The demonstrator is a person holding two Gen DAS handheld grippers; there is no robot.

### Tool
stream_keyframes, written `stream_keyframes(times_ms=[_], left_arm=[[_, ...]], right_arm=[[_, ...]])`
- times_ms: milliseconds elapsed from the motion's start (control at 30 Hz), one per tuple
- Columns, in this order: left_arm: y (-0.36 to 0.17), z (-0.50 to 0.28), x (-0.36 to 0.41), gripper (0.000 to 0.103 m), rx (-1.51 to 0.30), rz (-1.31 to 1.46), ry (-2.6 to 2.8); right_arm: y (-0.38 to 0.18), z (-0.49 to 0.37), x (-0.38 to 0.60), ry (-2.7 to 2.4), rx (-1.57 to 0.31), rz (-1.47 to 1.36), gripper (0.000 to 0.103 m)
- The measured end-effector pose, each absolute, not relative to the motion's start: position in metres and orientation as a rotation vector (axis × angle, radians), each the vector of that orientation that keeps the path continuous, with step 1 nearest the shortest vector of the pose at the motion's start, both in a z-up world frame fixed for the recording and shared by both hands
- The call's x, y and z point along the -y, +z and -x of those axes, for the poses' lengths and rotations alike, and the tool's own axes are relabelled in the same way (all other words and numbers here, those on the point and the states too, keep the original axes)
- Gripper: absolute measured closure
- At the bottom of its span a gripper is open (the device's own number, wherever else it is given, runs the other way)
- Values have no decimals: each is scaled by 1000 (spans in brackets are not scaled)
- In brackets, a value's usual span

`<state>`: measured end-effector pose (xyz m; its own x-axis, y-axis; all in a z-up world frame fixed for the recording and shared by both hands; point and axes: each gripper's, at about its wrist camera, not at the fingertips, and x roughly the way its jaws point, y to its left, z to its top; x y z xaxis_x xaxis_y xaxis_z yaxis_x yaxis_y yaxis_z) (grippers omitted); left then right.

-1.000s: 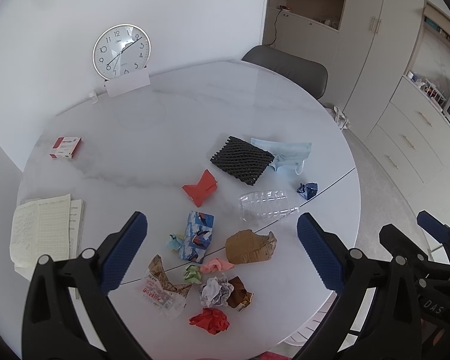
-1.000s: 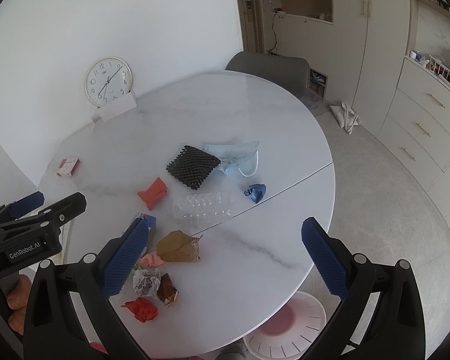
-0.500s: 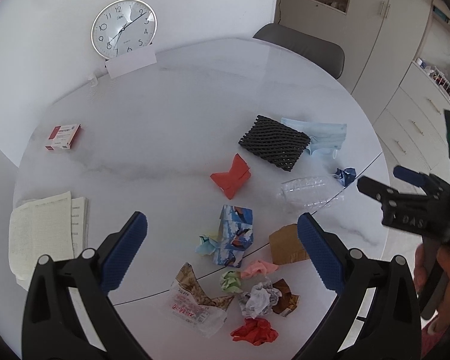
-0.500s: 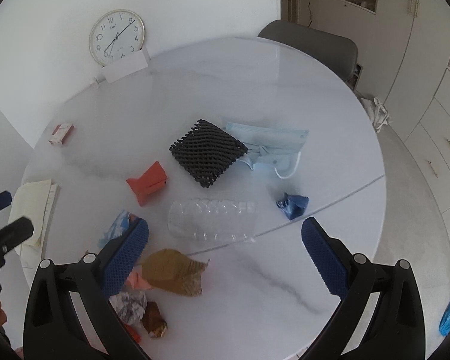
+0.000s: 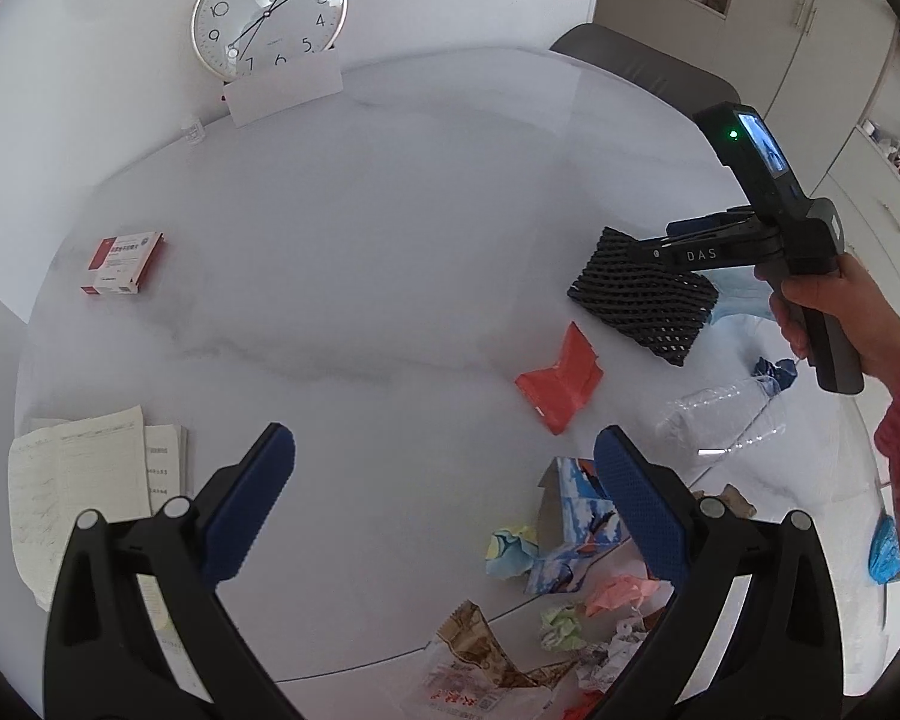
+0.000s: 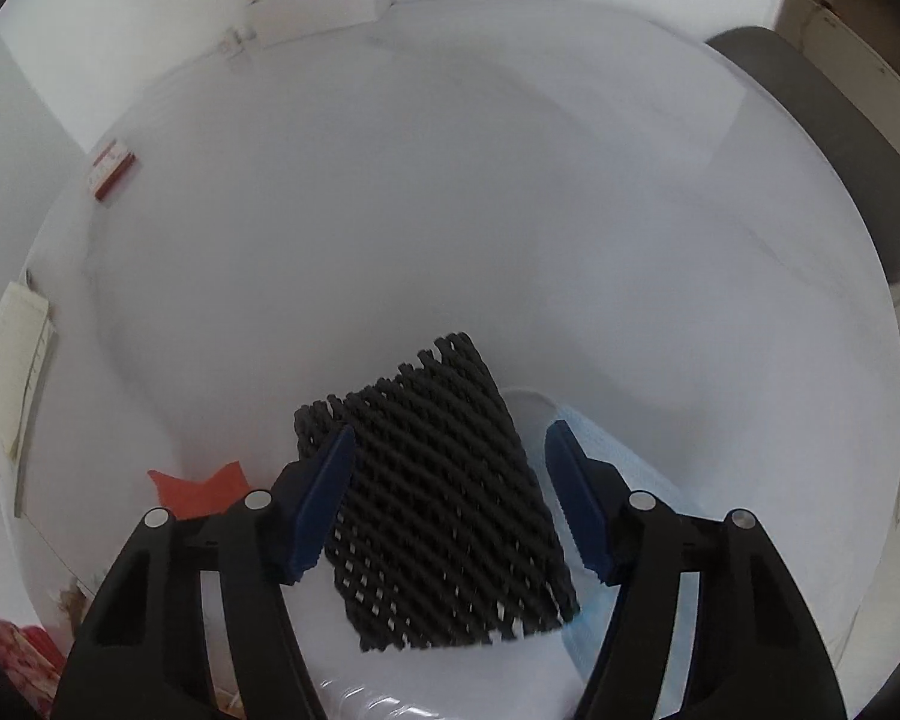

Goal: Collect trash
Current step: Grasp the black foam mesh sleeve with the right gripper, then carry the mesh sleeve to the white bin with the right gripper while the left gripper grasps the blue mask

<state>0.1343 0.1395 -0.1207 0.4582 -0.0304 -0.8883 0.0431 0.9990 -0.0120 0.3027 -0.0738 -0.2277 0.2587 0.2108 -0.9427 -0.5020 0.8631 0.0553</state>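
So my right tongs (image 6: 444,501) are pointed steeply down over the black foam net (image 6: 444,516), and the jaws are closing in with the net sitting right between them, though the blue pads (image 6: 321,501) aren't pressing on it as far as I can see. The net lies flat on the white marble table (image 6: 450,210), partly on top of a light blue face mask (image 6: 618,468). My left tongs (image 5: 444,504) are spread wide with nothing in them, hanging over bare tabletop. Beside them is the rest of the trash: a red wrapper (image 5: 561,381), a crushed clear bottle (image 5: 720,414), a blue printed carton (image 5: 576,516) and a heap of crumpled paper bits (image 5: 594,618) near the table edge.
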Motion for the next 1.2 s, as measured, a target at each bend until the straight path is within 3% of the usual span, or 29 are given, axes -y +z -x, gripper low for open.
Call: stream_keyframes(times_ms=[67,133,200,233,300,633,867,1200], left_arm=[[-126,-141,-144,7,-1101,-5,-36],[-131,-145,-148,7,-1104,-3,-24],[-133,-145,-148,7,-1105,-7,-14],[-134,-145,-148,7,-1103,-10,-10],[-134,-145,-147,7,-1102,-11,-10],[-126,-151,-107,7,-1050,-97,-97],[-128,-186,-9,7,-901,-348,-411],[-181,-230,131,9,-816,-680,-801]], right_arm=[[-239,-310,60,540,-1248,343,37],[-250,-316,49,557,-1270,406,44],[-257,-318,46,562,-1292,447,69],[-258,-319,46,557,-1289,458,72],[-251,-318,51,575,-1271,434,87],[-161,-287,122,555,-1064,103,89],[-75,-208,226,324,-838,-137,89],[-66,-84,357,24,-811,-307,88]])
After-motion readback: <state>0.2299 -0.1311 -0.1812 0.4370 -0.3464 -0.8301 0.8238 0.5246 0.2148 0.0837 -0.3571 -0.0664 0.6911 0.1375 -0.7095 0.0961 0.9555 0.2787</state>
